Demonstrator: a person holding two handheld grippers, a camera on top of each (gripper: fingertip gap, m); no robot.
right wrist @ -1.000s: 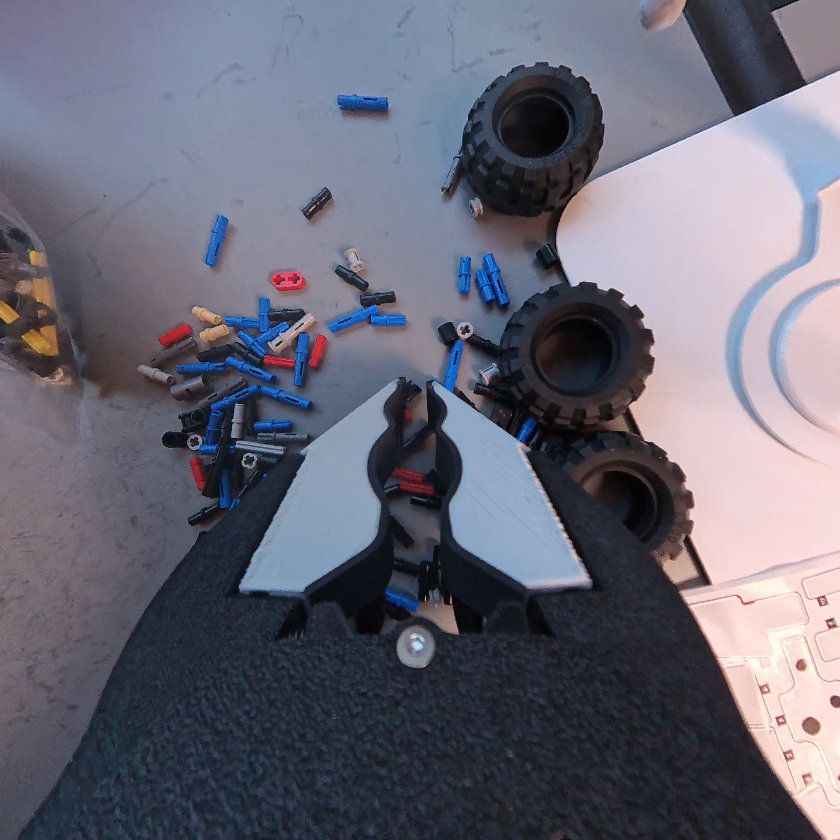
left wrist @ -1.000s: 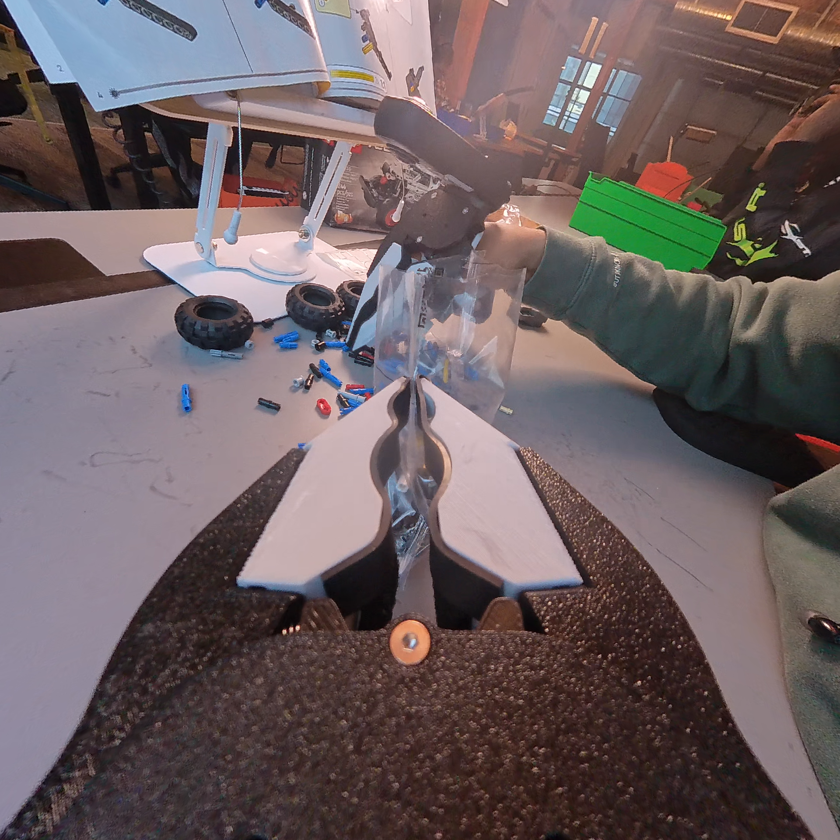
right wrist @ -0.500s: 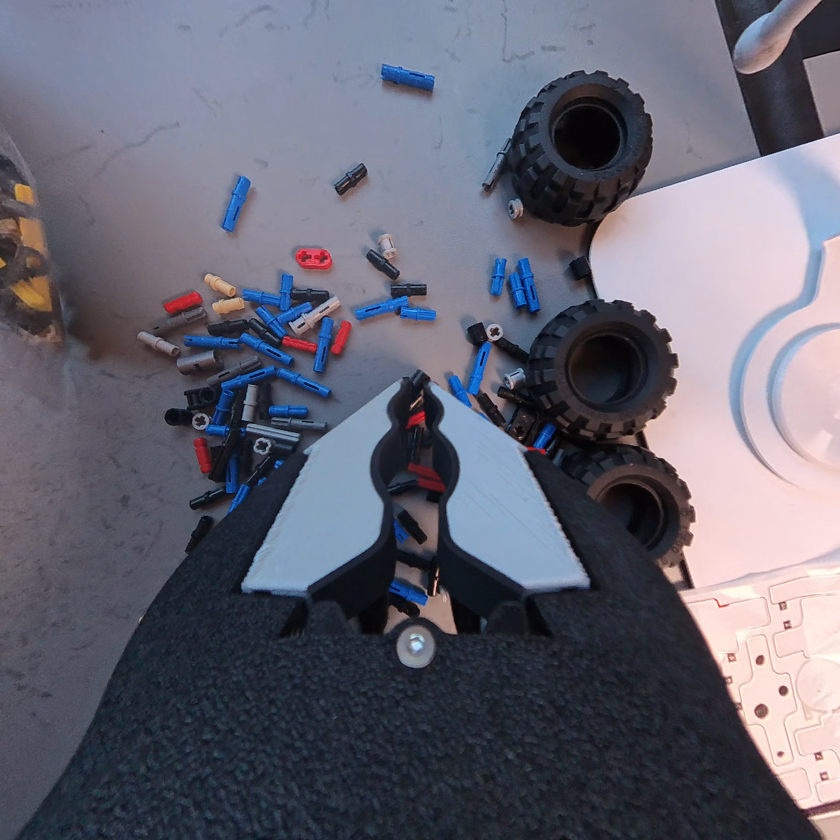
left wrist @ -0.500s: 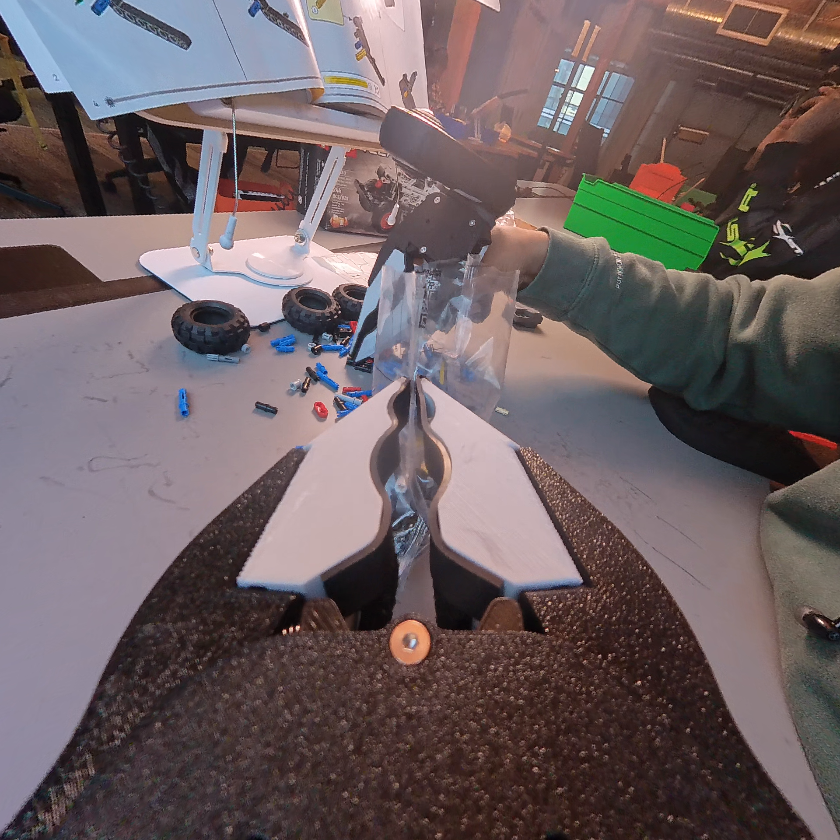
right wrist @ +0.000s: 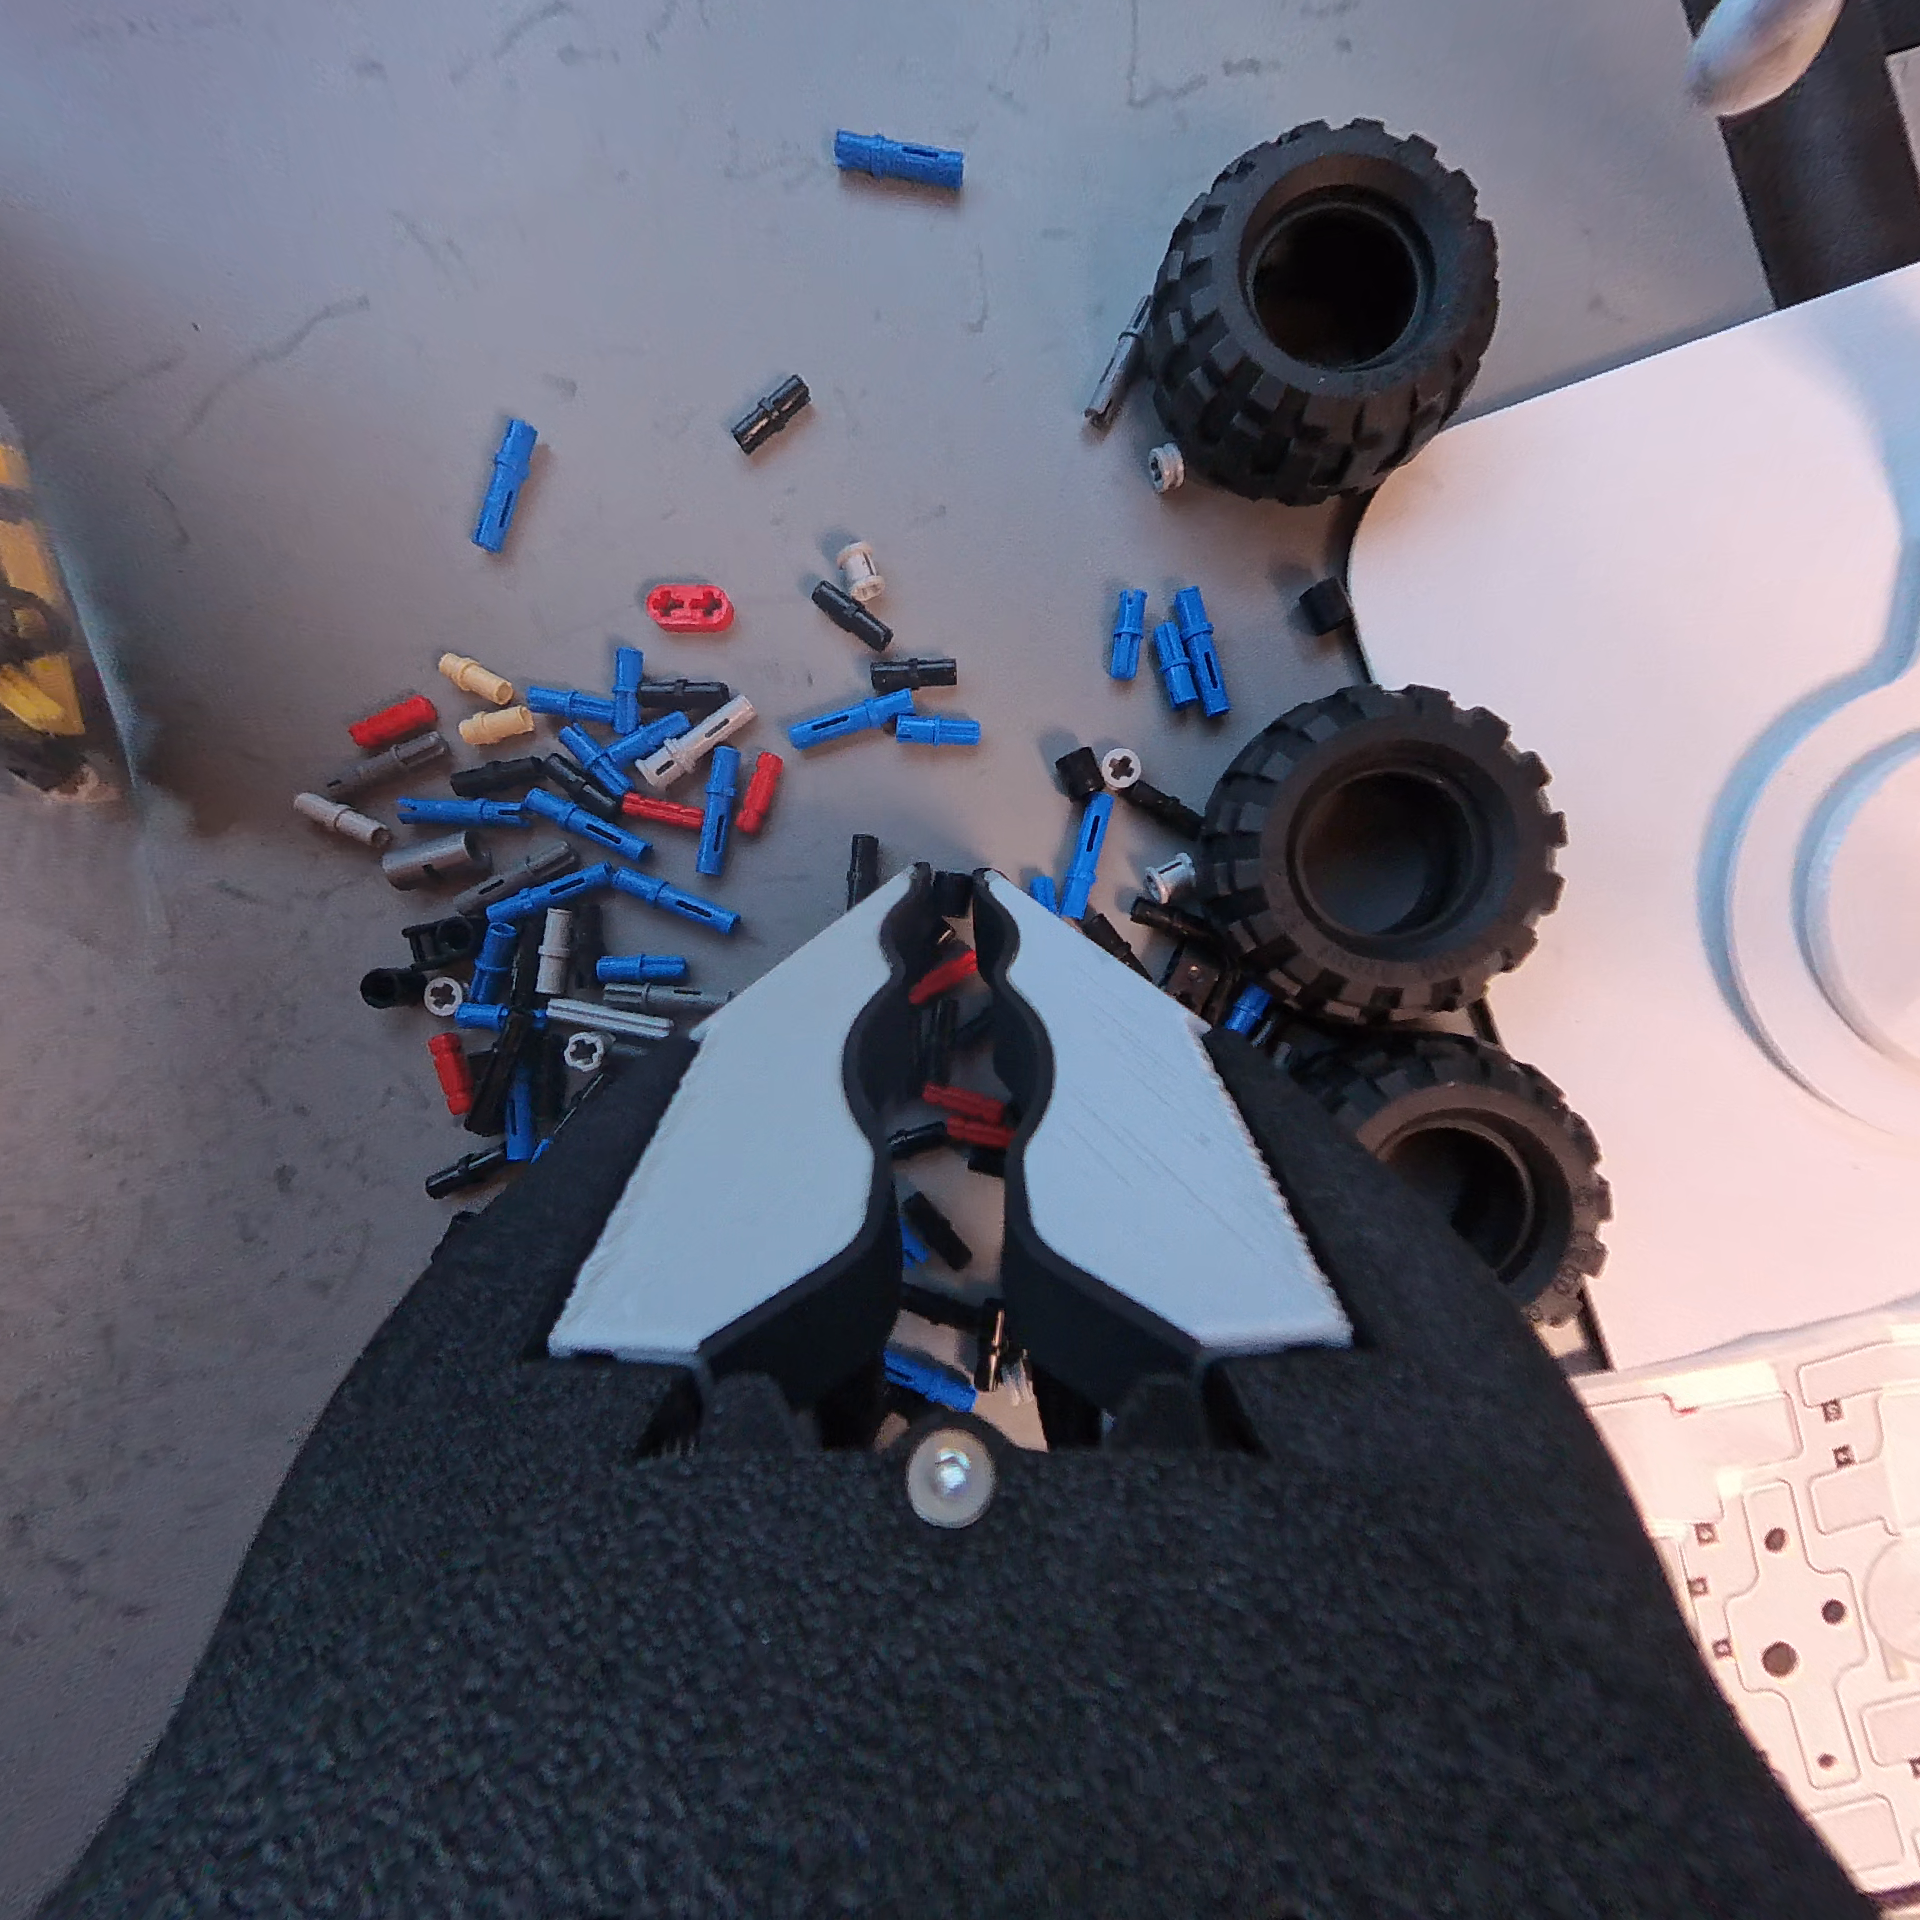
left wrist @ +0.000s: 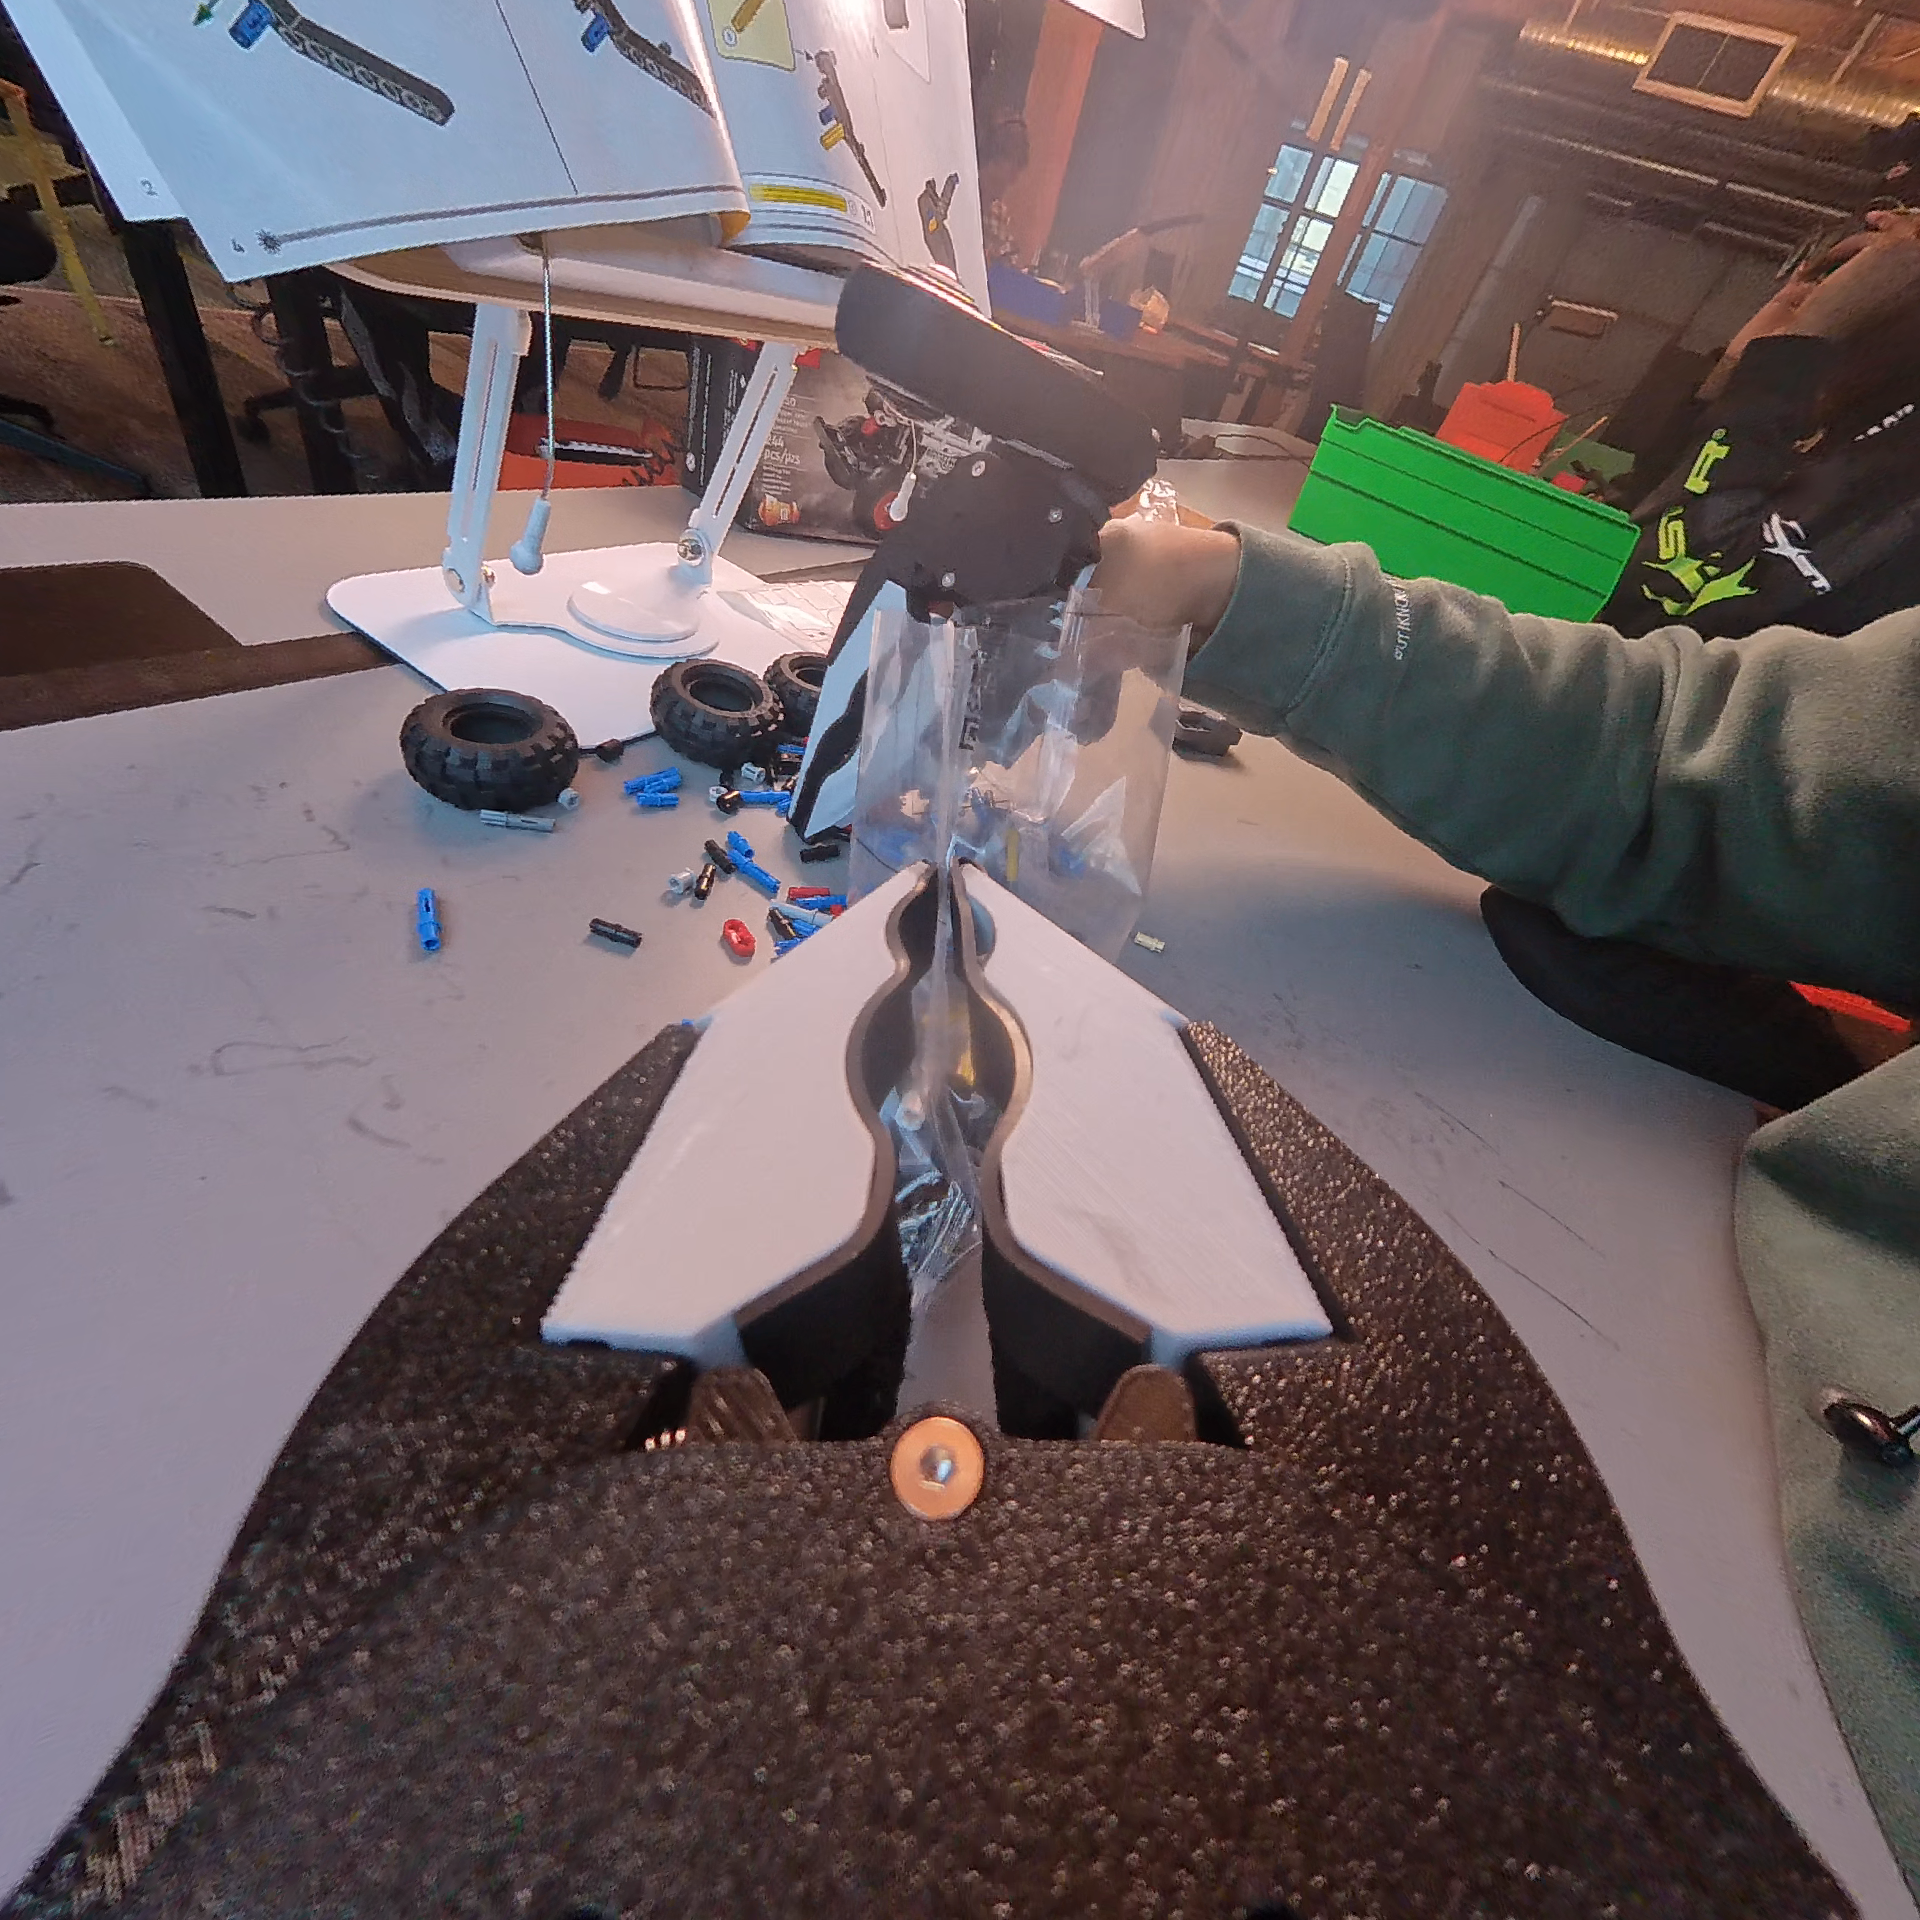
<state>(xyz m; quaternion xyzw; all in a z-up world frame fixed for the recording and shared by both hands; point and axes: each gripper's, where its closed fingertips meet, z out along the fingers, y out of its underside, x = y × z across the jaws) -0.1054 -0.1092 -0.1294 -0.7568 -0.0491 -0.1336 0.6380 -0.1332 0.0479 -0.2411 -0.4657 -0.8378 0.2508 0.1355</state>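
**Two grippers, one bag, a scatter of small parts**

Two grippers are under my control. My left gripper (left wrist: 940,883) has its fingers pressed together on the lower edge of a clear plastic bag (left wrist: 1023,769), which stands up from the pinch; small parts sit inside it, some visible in the hollow between the fingers. Beyond the bag, my right gripper (left wrist: 821,790) points down at the grey surface (left wrist: 208,1039), held by a hand (left wrist: 1164,571) in a green sleeve (left wrist: 1538,748).

From the right wrist view, the right gripper (right wrist: 948,888) hangs over a loose pile of blue, black, red, grey and tan pins (right wrist: 582,831). Its fingers (right wrist: 790,1122) are nearly closed, a narrow gap left at the tips; a small black piece shows at that gap, but I cannot tell whether it is gripped. Three black tyres (right wrist: 1382,852) lie just to the right, along the edge of a white stand base (right wrist: 1621,644). That stand carries an open instruction booklet (left wrist: 416,114). A green bin (left wrist: 1455,509) sits far back.
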